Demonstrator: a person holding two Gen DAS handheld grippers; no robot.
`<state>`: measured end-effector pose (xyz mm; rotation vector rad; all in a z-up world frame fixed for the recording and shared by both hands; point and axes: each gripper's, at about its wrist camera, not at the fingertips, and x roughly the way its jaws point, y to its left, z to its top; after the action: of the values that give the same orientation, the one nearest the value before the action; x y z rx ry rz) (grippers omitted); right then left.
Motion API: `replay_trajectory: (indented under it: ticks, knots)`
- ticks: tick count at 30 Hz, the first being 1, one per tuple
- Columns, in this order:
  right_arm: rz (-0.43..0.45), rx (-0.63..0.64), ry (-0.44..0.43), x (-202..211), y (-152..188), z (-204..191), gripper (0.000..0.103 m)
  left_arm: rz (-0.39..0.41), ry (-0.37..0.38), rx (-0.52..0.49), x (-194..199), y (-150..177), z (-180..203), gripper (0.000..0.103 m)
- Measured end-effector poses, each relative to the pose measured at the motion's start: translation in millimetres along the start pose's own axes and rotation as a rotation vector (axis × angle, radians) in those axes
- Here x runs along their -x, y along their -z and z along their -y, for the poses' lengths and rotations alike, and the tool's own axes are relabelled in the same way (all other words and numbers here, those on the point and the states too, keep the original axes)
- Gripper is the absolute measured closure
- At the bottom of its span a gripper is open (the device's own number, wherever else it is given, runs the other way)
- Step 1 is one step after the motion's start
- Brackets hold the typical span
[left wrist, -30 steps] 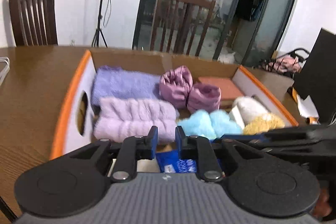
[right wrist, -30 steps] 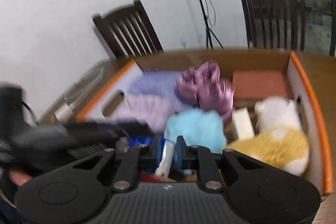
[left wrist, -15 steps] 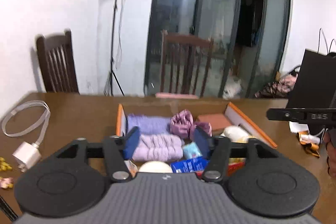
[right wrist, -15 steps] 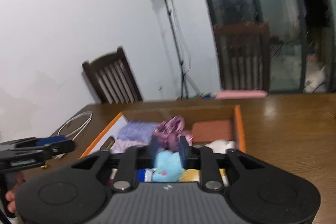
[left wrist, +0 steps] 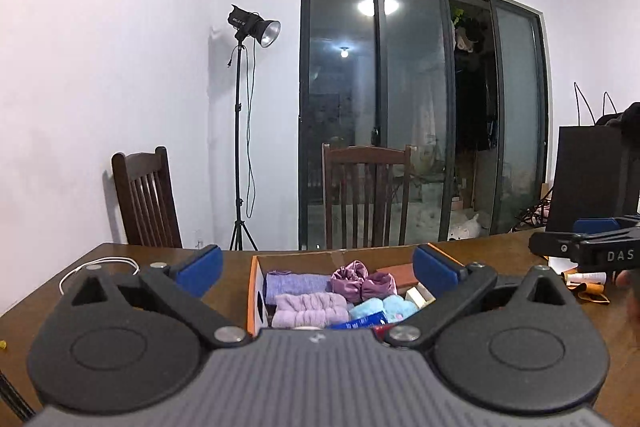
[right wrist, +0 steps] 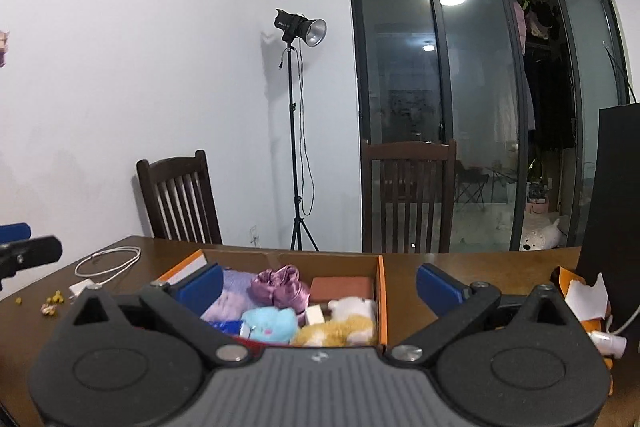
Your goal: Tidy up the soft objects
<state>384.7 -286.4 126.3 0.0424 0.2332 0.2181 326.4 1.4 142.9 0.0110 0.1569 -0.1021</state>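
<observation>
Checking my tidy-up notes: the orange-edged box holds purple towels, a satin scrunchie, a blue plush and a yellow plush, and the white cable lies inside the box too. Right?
Not quite. The white cable lies on the table, left of the box, not inside it; the right wrist view shows this. The rest stands.

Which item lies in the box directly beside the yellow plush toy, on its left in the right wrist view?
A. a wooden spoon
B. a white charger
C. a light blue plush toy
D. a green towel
C: in the right wrist view the light blue plush toy sits left of the yellow plush toy inside the cardboard box.
</observation>
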Motion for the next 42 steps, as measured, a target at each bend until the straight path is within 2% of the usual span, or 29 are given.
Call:
replay_trajectory:
  ticks: [10, 14, 21, 25, 28, 34, 37, 42]
  knots:
    - [0.018, 0.0, -0.02, 38, 9, -17, 0.0, 0.023, -0.015, 0.009, 40, 14, 5, 0.0]
    - [0.023, -0.005, -0.026, 58, 18, -24, 0.0, 0.024, -0.035, 0.017, 71, 28, 10, 0.0]
    - [0.015, -0.053, -0.089, 112, 52, -41, 0.0, 0.061, -0.041, 0.032, 142, 58, 18, 0.0]
    - [0.03, -0.032, -0.092, 146, 77, -57, 0.0, 0.1, -0.056, 0.033, 186, 76, 25, 0.0]
    - [0.021, 0.002, -0.083, 170, 97, -70, 0.0, 0.098, -0.065, 0.029, 212, 89, 31, 0.0]
    - [0.028, 0.068, -0.054, 226, 129, -90, 0.0, 0.083, -0.055, 0.058, 253, 105, 28, 0.0]
    - [0.034, 0.055, -0.048, 256, 143, -91, 0.0, 0.062, -0.027, 0.05, 272, 114, 23, 0.0]
    - [0.043, 0.043, -0.035, 282, 154, -85, 0.0, 0.117, -0.065, 0.027, 281, 112, 22, 0.0]
